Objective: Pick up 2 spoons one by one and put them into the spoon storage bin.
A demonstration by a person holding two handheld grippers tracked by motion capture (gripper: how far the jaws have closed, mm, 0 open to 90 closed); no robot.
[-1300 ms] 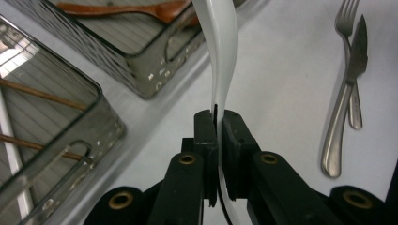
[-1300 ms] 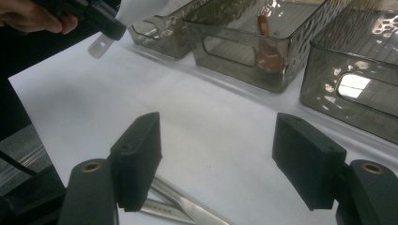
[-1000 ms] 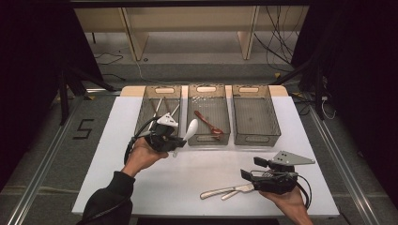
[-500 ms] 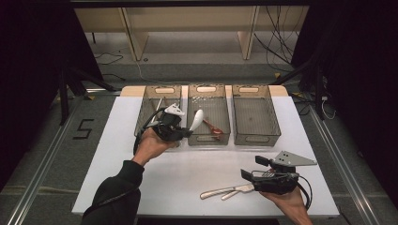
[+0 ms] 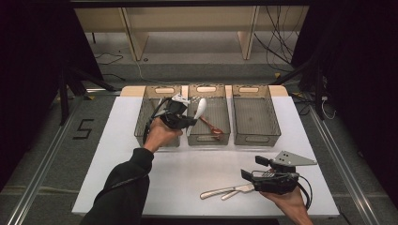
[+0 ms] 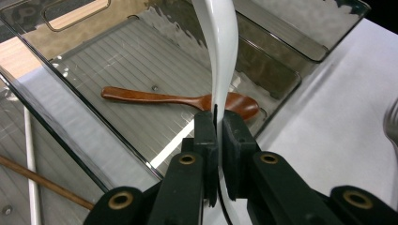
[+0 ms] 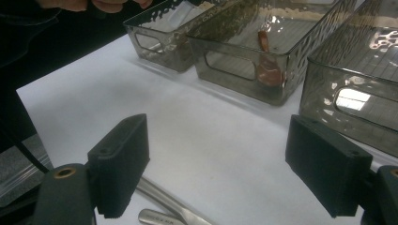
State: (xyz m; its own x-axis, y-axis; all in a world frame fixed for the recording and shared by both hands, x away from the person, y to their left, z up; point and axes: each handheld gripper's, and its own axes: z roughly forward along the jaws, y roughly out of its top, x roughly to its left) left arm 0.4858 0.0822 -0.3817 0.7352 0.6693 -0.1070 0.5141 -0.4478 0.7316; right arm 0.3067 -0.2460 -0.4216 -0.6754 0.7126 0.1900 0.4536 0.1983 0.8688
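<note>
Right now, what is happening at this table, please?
A person is sorting cutlery into three grey bins. The left tool is shut on a white spoon and holds it above the middle bin, where a brown wooden spoon already lies. The right tool is open, its jaws having just been opening, and sits near the metal cutlery lying on the white table. Nothing is between its jaws.

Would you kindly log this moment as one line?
left gripper: shut on white spoon, over middle bin | right gripper: open, above metal cutlery | wooden spoon: in bin
</note>
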